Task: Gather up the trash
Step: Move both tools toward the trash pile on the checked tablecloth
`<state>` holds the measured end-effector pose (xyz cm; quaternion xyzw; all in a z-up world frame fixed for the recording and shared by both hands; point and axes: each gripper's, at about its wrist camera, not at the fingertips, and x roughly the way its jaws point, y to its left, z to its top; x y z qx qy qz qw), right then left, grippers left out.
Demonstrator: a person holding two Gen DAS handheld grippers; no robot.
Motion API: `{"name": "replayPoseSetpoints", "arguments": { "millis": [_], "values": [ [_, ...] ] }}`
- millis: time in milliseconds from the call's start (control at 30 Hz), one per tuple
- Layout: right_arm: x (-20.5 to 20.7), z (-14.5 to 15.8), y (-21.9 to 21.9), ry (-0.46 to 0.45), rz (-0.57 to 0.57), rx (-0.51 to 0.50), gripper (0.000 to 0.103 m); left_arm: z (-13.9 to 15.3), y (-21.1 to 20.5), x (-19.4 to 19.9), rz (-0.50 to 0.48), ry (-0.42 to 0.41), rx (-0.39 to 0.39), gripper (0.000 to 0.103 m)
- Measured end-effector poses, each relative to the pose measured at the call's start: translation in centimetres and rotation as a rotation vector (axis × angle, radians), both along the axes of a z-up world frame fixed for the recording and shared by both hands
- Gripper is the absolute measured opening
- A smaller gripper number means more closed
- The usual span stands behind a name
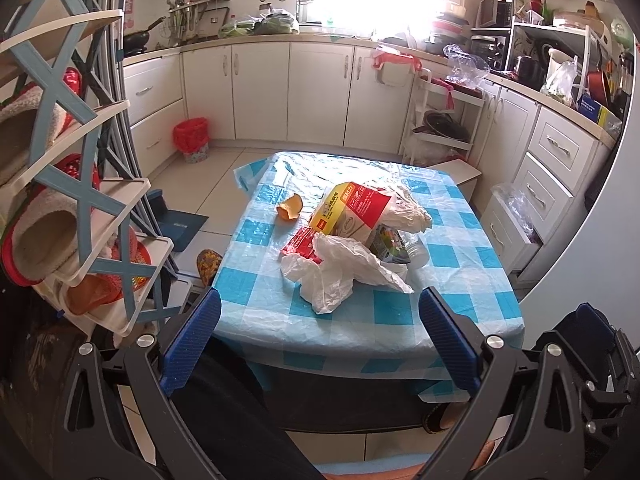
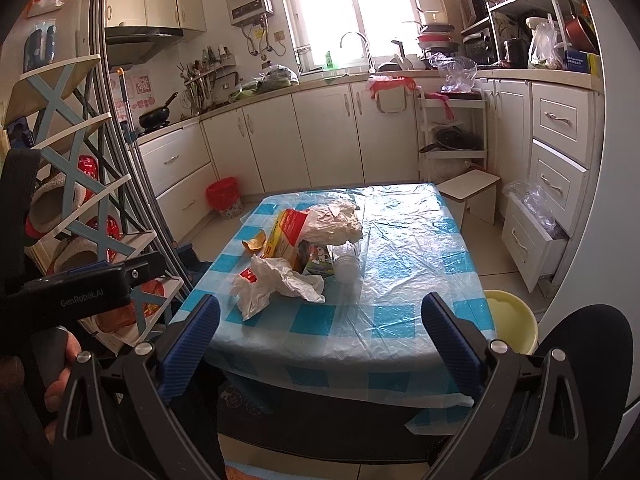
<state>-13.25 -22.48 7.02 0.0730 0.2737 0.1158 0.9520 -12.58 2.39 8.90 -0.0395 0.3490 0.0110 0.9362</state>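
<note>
A person is standing at the near edge of a small table draped in a blue-checked plastic cloth, holding a two-finger tool in each hand, with the clearing of rubbish apparently not yet begun. The left gripper is hovering short of the table with its blue jaws spread wide and nothing between them; the right gripper is poised the same way, jaws wide apart and empty. The trash is lying in a loose heap toward the left-centre of the cloth: a crumpled white plastic bag nearest the person, a yellow-and-red carton leaning behind it, a small red packet partly under the bag, a clear plastic bottle on its side to the right, and a piece of orange peel lying apart at the far left. A red-lined waste bin is standing on the floor well beyond the table, and a pale yellow bucket is sitting just beside the table's right corner. The likely next move is reaching forward and closing one tool on the nearest item, probably the soft bag, which may call for a deep, firm pinch.
</note>
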Motion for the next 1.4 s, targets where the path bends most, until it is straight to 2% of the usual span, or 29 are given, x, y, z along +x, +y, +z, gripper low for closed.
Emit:
{"name": "replayPoseSetpoints", "arguments": {
  "millis": [167,767,1033,1267,1400],
  "values": [
    [-0.4,0.3,0.2,-0.02,0.025,0.009,0.097,0.1,-0.2,-0.3,0.005,-0.009,0.02,0.095],
    [-0.1,0.9,-0.5,-0.052,-0.016,0.002,0.097,-0.8,-0.1,0.2,-0.011,0.019,0.026,0.095],
    [2.4,1.1,-1.0,-0.081,-0.034,-0.002,0.097,-3.3,0.1,1.9,-0.036,0.063,0.004,0.095],
    [5.8,-1.0,-1.1,-0.029,-0.026,-0.022,0.097,-6.4,0.2,5.2,-0.071,0.126,-0.021,0.095],
    [7.3,-2.5,-1.8,0.013,-0.042,-0.021,0.097,-7.7,-0.1,7.6,-0.091,0.157,-0.064,0.095]
  ]
}}
